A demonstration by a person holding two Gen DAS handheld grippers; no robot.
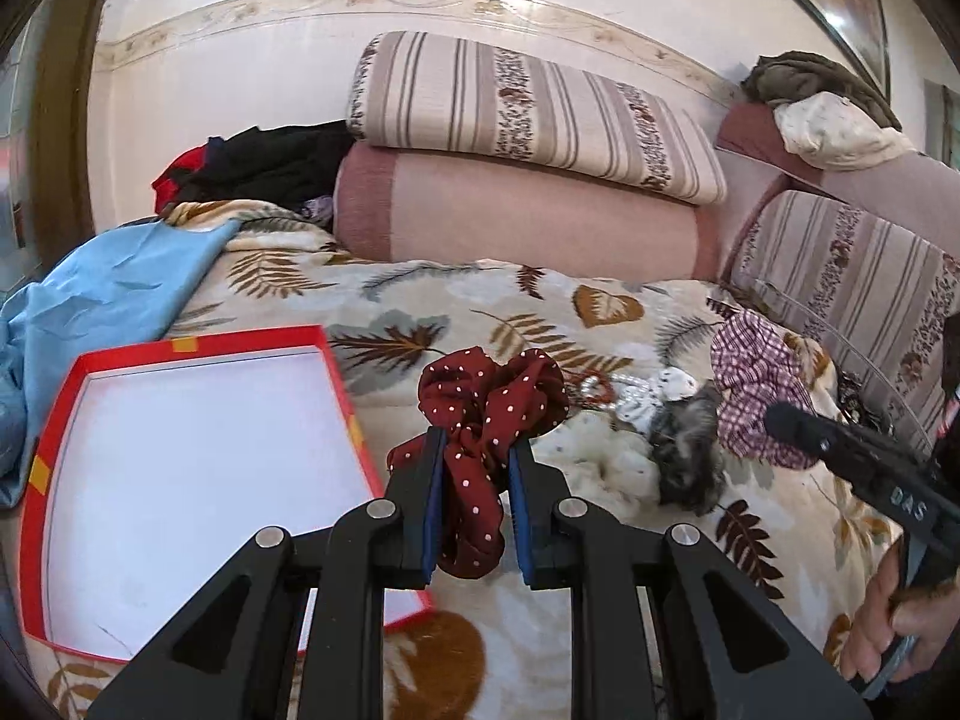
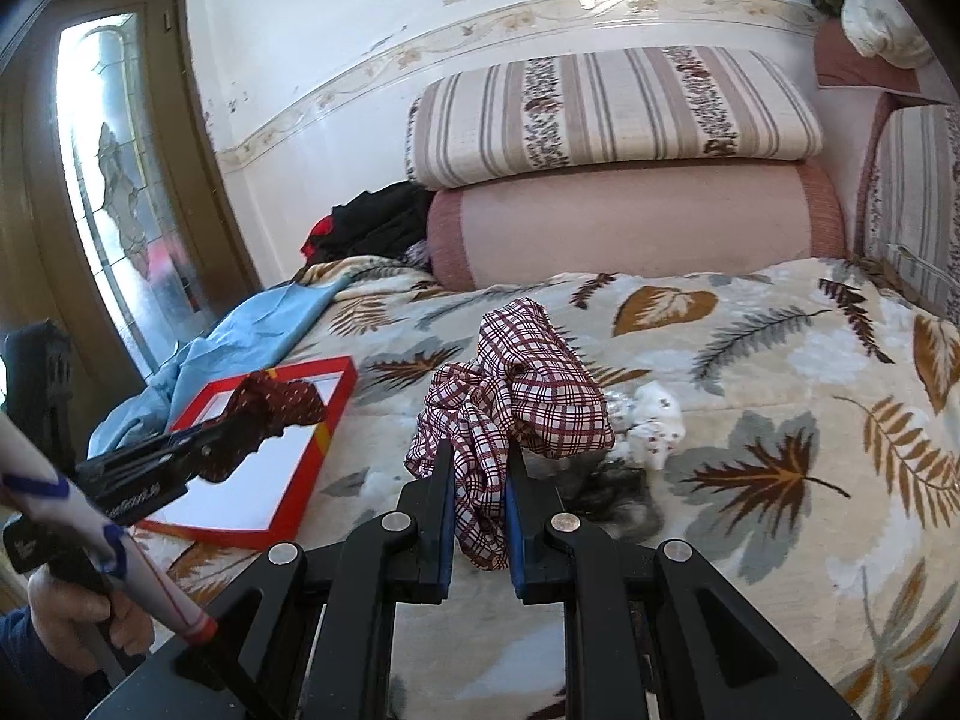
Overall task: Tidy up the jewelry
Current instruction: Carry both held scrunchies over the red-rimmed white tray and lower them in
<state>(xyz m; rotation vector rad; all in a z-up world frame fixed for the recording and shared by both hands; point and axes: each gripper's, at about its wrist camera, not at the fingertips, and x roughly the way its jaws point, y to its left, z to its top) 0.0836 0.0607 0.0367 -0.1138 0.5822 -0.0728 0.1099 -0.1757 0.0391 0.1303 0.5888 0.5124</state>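
A: Left gripper state?

B: Fingers clamped on the dark red polka-dot scrunchie. The cloth runs lengthwise between the pads, one end hanging at the near side, the bulk bunched past the tips on the far side. It's held off the bed, just right of the red box.

A: Box?

B: Shallow, red rim, white floor, lying flat on the leaf-print blanket at near left. From the right wrist camera the red scrunchie hangs over the box's near-left part.

A: Right gripper?

B: Fingers pinched on the checked scrunchie. Same layout: long axis along the fingers, narrow tail near, ruffled mass beyond the tips, lifted off the blanket.

A: What's left on the bed?

B: A white spotted scrunchie and a grey furry one, just beside each other, right of the checked one. A reddish beaded piece lies behind the red scrunchie; can't tell whether bracelet or necklace. Blue cloth at far left, striped cushions along the wall.
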